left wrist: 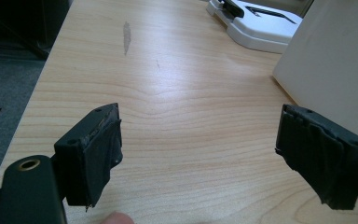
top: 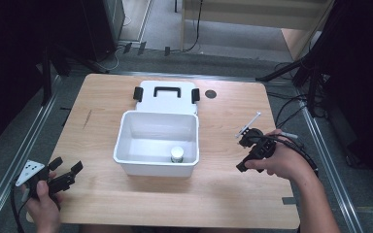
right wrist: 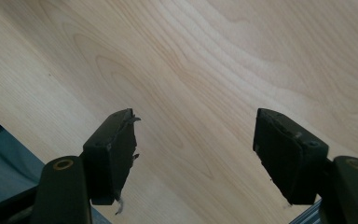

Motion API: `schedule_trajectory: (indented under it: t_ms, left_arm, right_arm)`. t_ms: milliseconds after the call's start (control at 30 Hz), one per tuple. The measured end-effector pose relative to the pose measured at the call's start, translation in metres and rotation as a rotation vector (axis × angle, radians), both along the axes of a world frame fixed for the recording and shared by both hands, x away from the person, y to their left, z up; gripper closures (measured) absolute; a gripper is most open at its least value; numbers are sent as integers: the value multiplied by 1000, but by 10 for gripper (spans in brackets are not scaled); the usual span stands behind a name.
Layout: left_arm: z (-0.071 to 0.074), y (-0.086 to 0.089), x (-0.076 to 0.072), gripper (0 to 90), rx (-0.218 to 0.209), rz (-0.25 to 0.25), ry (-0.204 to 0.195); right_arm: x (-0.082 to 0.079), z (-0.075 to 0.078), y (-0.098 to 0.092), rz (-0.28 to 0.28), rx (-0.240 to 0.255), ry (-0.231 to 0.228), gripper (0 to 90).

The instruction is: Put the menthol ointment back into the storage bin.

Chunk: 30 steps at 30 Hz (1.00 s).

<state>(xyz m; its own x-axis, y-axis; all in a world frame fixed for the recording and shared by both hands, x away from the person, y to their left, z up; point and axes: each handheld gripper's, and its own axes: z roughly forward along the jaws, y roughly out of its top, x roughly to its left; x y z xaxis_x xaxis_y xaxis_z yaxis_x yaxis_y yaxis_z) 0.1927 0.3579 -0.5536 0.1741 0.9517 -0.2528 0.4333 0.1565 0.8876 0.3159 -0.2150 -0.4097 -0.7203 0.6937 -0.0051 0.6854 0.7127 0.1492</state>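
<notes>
White plastic bin (top: 126, 141) sits open near the middle of the wooden table (top: 223, 194), and inside it, against the near wall toward the right corner, stands one small cylindrical container (top: 177, 154) with a white cap; the rest of the bin's floor is bare. Just behind the bin lies its white lid (top: 145, 97), flat on the table, with a black handle (top: 167, 90) on top and a black latch at each end. The lid's corner and the bin's outer wall (left wrist: 326, 60) also appear at the right of the left gripper view.

At the near left corner of the table the left gripper (top: 67, 169) is held in a hand, its jaws spread wide with nothing between them but bare wood; the bin lies ahead of it and to its right, near but apart. The right gripper (top: 245, 141) is held over the right side of the table, jaws likewise wide apart and empty, angled down at plain tabletop. The bin and the small container are to its left, clearly apart from it.
</notes>
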Motion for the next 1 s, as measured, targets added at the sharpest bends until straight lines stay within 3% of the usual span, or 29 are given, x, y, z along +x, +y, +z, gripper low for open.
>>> schedule_trajectory:
  t_ms: [367,633,800,867,1000]
  left_arm:
    - [0,-1,0,149,4,-3,1]
    - [0,0,0,149,6,-4,3]
    - [0,-1,0,149,7,-2,1]
    - [0,-1,0,149,4,-1,3]
    - [0,0,0,149,1,-2,2]
  right_arm:
    - [-11,-24,-29,-50,-8,17,300]
    - [-19,-36,-47,-90,27,-8,300]
    - [-25,-44,-64,-145,106,-96,301]
    - [-28,-49,-73,-151,134,-156,296]
    - [-36,-61,-88,-215,221,-287,266]
